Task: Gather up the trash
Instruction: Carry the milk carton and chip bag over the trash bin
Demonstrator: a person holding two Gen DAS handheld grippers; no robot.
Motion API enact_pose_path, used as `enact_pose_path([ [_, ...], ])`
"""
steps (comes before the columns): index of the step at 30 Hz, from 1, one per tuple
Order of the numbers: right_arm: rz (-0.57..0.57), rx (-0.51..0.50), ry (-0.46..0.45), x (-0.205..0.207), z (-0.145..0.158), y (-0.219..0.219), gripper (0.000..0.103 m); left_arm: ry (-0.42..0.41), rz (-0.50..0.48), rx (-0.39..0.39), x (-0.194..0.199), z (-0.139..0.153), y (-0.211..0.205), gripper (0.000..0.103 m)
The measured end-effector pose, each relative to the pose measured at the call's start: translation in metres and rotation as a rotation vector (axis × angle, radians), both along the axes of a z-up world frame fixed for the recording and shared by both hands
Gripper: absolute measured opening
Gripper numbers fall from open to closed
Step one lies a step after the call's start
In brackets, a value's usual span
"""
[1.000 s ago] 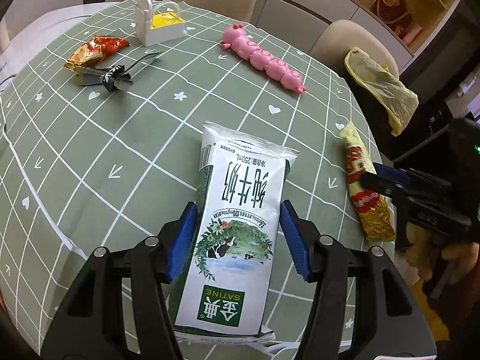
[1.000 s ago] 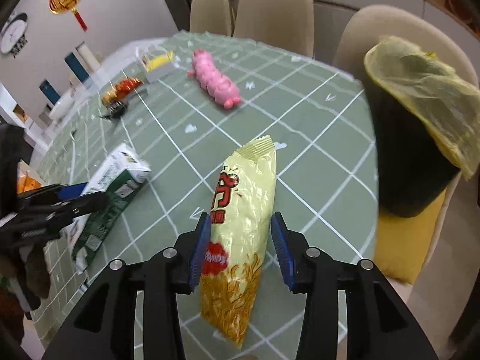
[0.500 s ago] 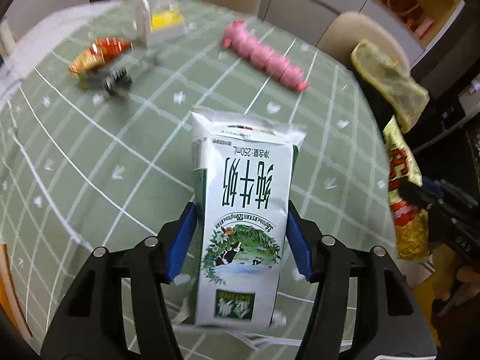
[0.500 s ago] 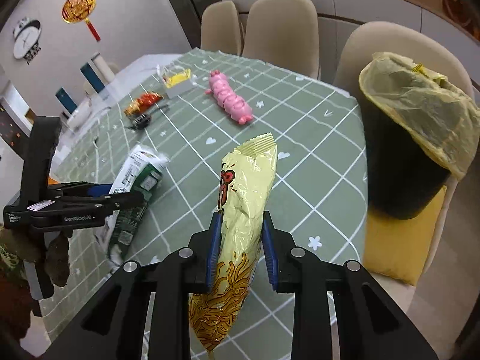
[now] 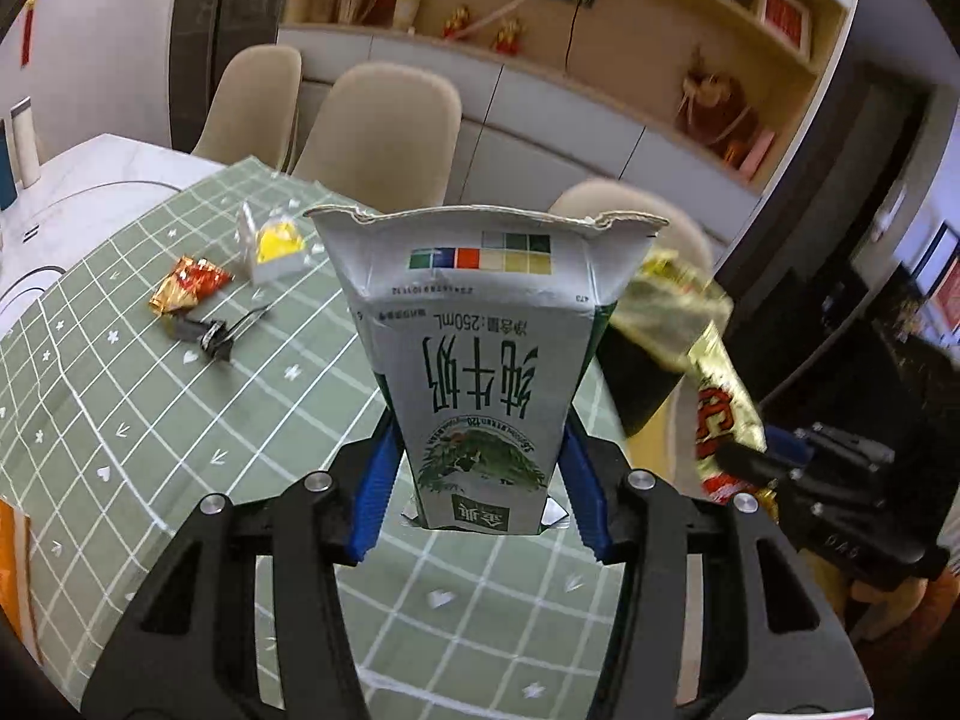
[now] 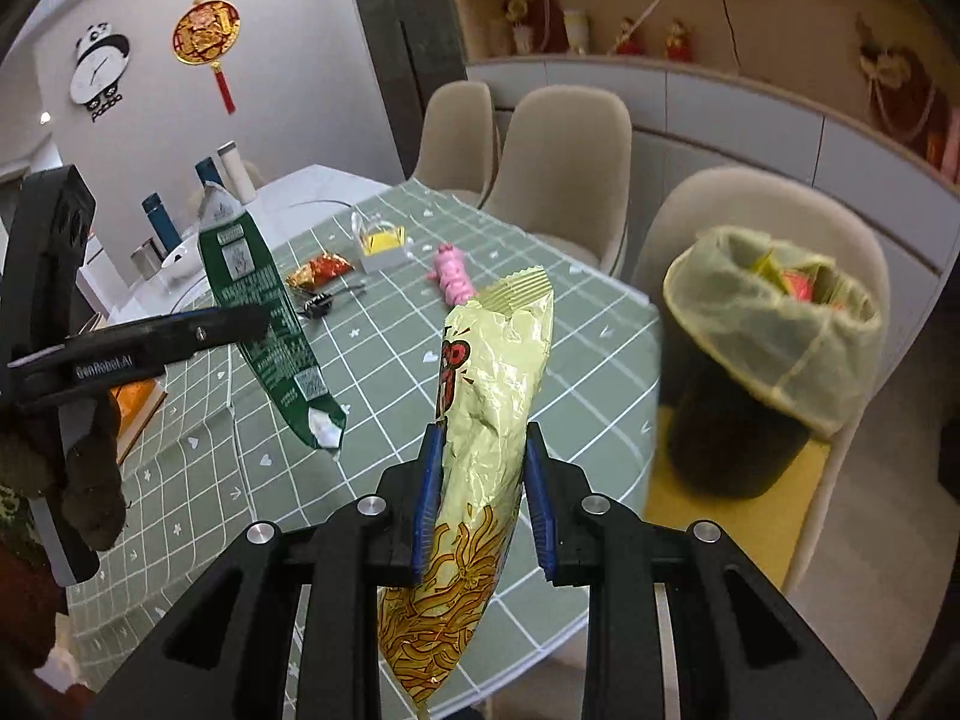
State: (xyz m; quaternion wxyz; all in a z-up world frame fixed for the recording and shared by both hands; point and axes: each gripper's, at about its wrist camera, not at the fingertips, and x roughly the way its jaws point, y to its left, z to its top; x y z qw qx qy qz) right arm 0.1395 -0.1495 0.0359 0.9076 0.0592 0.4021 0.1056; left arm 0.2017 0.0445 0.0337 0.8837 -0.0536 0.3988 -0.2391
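My left gripper [image 5: 480, 483] is shut on a white and green milk carton [image 5: 480, 360] and holds it upright above the green checked table [image 5: 180, 420]. The carton also shows in the right wrist view [image 6: 264, 312]. My right gripper [image 6: 483, 501] is shut on a yellow snack bag [image 6: 486, 420], lifted off the table; the bag also shows in the left wrist view [image 5: 717, 396]. A black bin with a yellow liner [image 6: 774, 324] stands on a chair to the right of the table, with trash inside.
On the far table lie a red-gold wrapper [image 5: 186, 288], a black wrapper [image 5: 210, 333], a white box with yellow contents [image 5: 276, 246] and a pink caterpillar toy [image 6: 453, 279]. Beige chairs [image 6: 558, 162] ring the table. Bottles [image 6: 210, 180] stand at the back left.
Both grippers have lifted their loads off the table. The milk carton has tilted upright, and the snack bag has risen towards the bin side.
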Motion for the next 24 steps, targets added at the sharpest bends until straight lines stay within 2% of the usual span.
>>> enact_pose_path([
  [3, 0.004, 0.009, -0.023, -0.004, 0.008, -0.013, 0.026, -0.028, 0.01, -0.028, -0.003, 0.012, -0.007, 0.048],
  [10, 0.062, 0.012, -0.09, 0.007, 0.015, -0.048, 0.026, -0.101, 0.055, -0.021, -0.002, 0.041, -0.037, 0.048],
  [17, 0.067, 0.037, -0.161, 0.03, 0.033, -0.097, 0.026, -0.124, 0.094, -0.016, 0.023, 0.061, -0.084, 0.048],
  [24, -0.017, 0.066, -0.203, 0.036, 0.04, -0.16, 0.026, -0.148, 0.017, -0.012, 0.05, 0.076, -0.147, 0.048],
])
